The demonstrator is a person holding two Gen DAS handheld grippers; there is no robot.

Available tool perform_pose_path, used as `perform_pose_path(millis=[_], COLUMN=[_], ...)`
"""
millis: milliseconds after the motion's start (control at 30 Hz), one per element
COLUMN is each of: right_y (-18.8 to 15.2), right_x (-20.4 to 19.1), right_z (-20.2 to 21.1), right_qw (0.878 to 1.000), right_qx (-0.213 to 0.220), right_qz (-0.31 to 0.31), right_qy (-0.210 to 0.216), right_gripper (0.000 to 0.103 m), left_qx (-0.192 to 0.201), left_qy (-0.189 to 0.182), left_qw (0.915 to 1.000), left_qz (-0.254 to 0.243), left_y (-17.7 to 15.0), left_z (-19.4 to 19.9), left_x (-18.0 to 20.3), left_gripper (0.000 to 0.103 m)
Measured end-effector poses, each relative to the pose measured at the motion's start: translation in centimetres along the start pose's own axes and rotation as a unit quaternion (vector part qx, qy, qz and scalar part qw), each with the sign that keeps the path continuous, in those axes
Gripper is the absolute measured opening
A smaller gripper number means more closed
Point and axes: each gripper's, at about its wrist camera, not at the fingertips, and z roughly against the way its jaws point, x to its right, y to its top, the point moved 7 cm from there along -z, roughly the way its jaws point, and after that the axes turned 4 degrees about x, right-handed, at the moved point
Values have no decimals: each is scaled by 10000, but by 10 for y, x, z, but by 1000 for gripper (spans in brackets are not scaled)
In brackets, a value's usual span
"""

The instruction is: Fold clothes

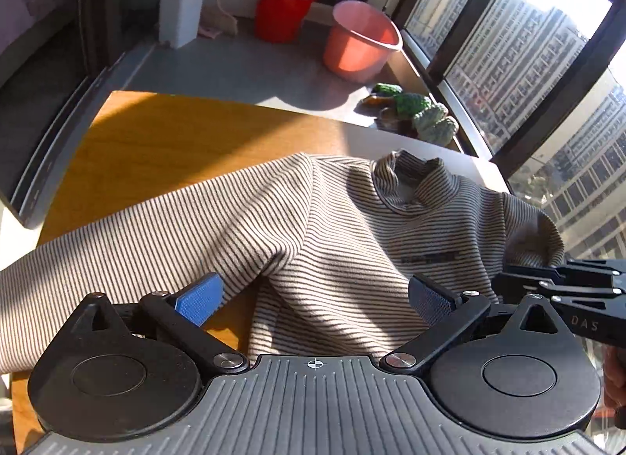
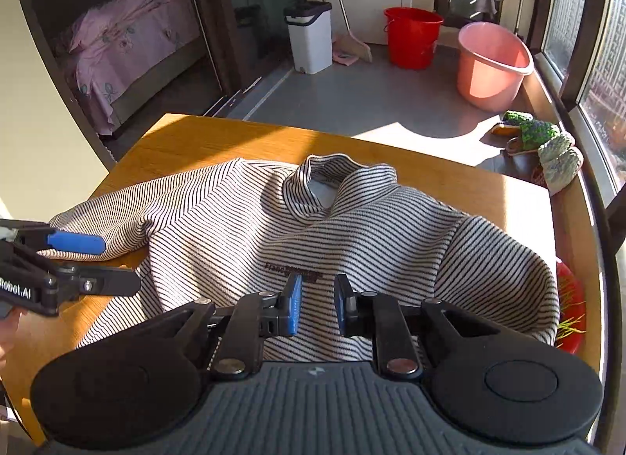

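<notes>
A striped high-neck sweater [image 2: 313,228] lies front-up across a wooden table [image 2: 187,138] in hard sunlight, one sleeve stretched out toward the left. The left gripper [image 1: 317,296] hovers over its lower part with blue pads spread wide; the right gripper [image 2: 319,304] hangs above the chest lettering, fingers narrowly apart, holding nothing.

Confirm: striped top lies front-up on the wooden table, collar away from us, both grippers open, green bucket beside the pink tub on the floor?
One slip: the bucket beside the pink tub is red, not green, as the right wrist view shows. The rest holds: striped top front-up on the wooden table, collar far, left gripper and right gripper open.
</notes>
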Motion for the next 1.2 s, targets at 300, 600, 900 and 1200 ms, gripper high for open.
perform_pose_path(millis=[300, 600, 900, 1200], right_y=[49, 128, 55, -105], right_x=[-5, 6, 24, -31], right_z=[-131, -111, -46, 29], right_qw=[9973, 9851, 9988, 9919], right_qx=[-672, 488, 17, -835], right_qz=[-185, 1278, -397, -917], right_qy=[214, -1042, -291, -257], right_gripper=[16, 0, 11, 60], left_qx=[-513, -655, -99, 164], left_qy=[-281, -127, -439, -551], left_qw=[9983, 9961, 9990, 9952], left_qz=[11, 573, 59, -789], left_y=[-69, -72, -37, 16], left_z=[12, 7, 17, -40], left_x=[22, -10, 4, 35], left_gripper=[103, 103, 103, 103])
